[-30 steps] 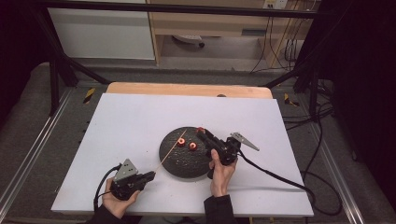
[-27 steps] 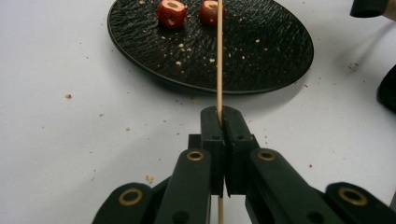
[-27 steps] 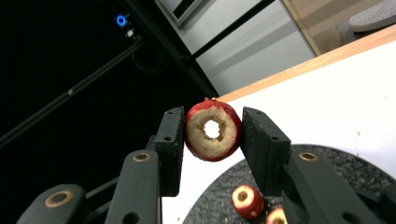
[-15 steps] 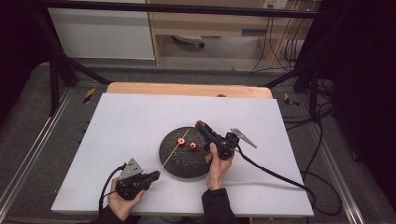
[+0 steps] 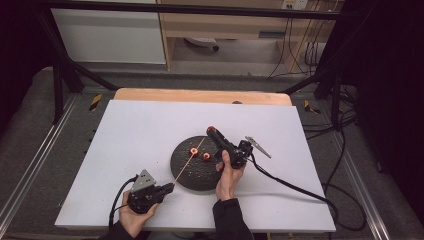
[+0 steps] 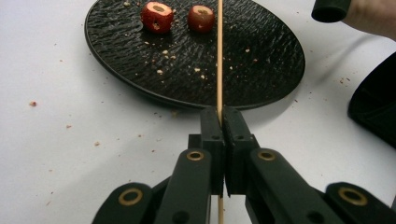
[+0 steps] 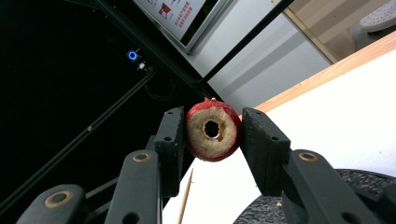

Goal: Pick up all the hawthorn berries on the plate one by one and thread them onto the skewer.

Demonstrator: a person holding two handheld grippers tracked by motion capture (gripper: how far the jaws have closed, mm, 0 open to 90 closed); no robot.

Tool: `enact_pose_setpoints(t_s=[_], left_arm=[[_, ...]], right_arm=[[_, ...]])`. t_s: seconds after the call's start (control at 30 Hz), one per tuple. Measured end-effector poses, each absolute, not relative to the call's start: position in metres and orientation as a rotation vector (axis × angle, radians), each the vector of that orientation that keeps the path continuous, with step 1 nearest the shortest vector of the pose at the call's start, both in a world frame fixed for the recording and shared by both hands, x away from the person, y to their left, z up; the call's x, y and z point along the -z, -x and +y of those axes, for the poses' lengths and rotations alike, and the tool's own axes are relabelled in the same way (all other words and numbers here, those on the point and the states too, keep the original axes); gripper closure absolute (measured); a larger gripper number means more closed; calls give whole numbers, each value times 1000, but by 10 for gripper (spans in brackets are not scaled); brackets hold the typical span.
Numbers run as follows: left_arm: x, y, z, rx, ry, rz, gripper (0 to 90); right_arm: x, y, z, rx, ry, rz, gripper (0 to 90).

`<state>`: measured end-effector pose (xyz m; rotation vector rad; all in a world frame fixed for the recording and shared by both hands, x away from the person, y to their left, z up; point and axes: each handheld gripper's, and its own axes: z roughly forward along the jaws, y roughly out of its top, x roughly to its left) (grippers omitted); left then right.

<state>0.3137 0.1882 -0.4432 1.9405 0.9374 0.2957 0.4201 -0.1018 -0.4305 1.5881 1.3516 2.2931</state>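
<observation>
A black round plate point(image 5: 200, 170) point(image 6: 261, 70) lies mid-table with two red cored fruit pieces point(image 5: 193, 151) point(image 6: 157, 16) on it. My left gripper point(image 5: 167, 189) point(image 6: 223, 116) sits low at the plate's near-left rim, shut on a thin wooden skewer point(image 5: 189, 159) point(image 6: 219, 56) that slants out over the plate. My right gripper point(image 5: 211, 131) point(image 7: 212, 128) is raised over the plate's far-right side, shut on another red fruit piece point(image 7: 213, 129) whose cored hole faces the camera. The skewer's tip point(image 7: 185, 198) shows below this fruit.
The white tabletop point(image 5: 125, 130) carries scattered crumbs point(image 6: 32, 103) near the plate. A wooden strip point(image 5: 200, 95) borders its far edge. The right gripper's black cable point(image 5: 295, 187) trails across the table to the right. Metal rails point(image 5: 60, 85) stand at both sides.
The right gripper with its fruit piece has edged slightly away from the person over the plate. The left gripper and skewer have hardly moved.
</observation>
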Motion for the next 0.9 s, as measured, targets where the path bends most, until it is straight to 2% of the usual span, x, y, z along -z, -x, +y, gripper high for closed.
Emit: enact_pose_setpoints(t_s=[0.9], left_arm=[[444,-315,180,-272,-1912,954,879]], right_arm=[[435,-418,-94,-2362,-1614,1299,609]])
